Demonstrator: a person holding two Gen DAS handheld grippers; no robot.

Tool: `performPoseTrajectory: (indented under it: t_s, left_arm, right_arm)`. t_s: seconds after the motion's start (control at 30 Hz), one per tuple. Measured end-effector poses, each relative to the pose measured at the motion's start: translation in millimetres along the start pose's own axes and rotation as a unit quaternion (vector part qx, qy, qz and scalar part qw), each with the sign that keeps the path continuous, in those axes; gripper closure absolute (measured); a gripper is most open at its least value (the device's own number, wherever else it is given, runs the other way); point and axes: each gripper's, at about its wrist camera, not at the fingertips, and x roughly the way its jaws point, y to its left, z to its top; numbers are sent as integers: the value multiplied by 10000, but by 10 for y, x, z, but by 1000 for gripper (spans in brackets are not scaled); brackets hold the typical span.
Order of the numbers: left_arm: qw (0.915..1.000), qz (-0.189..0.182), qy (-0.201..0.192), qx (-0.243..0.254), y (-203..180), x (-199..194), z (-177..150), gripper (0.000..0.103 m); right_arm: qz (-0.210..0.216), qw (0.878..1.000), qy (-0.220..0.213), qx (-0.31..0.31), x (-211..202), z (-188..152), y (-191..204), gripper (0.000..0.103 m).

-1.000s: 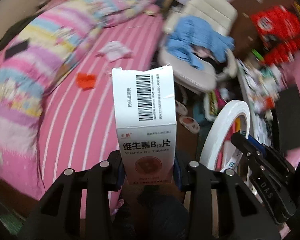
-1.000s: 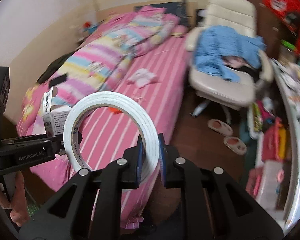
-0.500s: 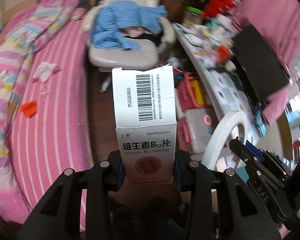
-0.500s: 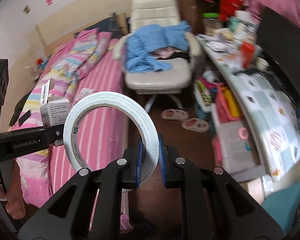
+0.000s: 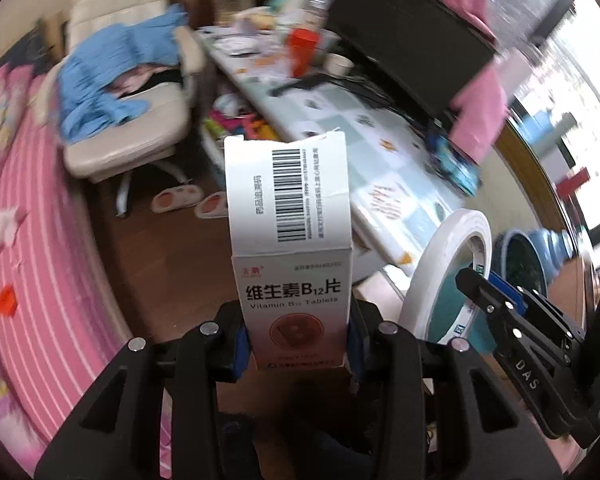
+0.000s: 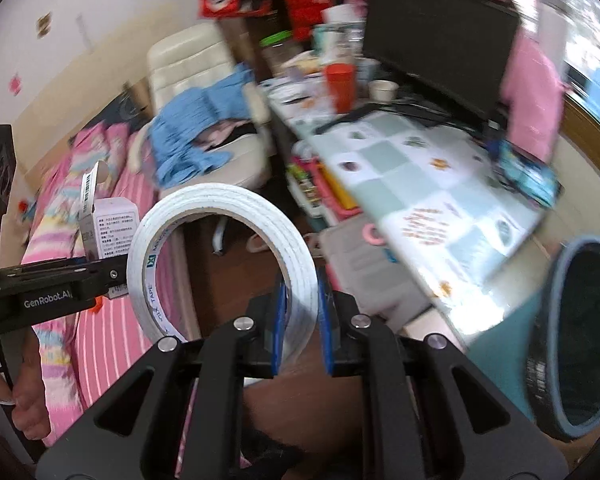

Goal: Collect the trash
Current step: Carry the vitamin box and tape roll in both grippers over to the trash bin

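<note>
Left wrist, grip: left gripper clamped on the lower part of a vitamin box, which stands upright between the pads.
Left wrist, change: a second ago the bed filled the view; now the desk runs from 12 to 3 o'clock and a blue bin shows at 3 o'clock. Judged: both hands are carrying trash toward that bin.
Left wrist, hard to see: background smeared; bin half behind the tape roll and right gripper.
Right wrist, grip: right gripper pinches the tape roll's band, ring upright.
Right wrist, change: bin has entered at 4 o'clock, mouth open.
Right wrist, hard to see: bin cut by the frame edge, contents dark; box at 9 o'clock partly hidden.
</note>
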Motion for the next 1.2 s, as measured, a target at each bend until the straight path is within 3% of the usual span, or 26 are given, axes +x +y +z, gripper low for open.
performPoseTrajectory:
  t_s: [0.3,0.67,0.93,1.2]
  left_arm:
    - [9941,-439,291,946,-1186,401,144,67]
    - [9749,-961,651,1899,-2454,847,49,67]
    - [9625,-1137,851,2310,-3056,1087,-86,66]
    - [9566,-1151,1081,2449,-3379,1371,-176,67]
  right_arm:
    - [-591,9928,-131,1037,-341,-217,-1154,88]
    - [-1227,9750,-215,1842,-768,-551,-2252,88]
    - [-1490,9618,-117,2293,-880,-798,-2833,88]
    - [-1565,9549,17,2524,-876,-957,-3211,88]
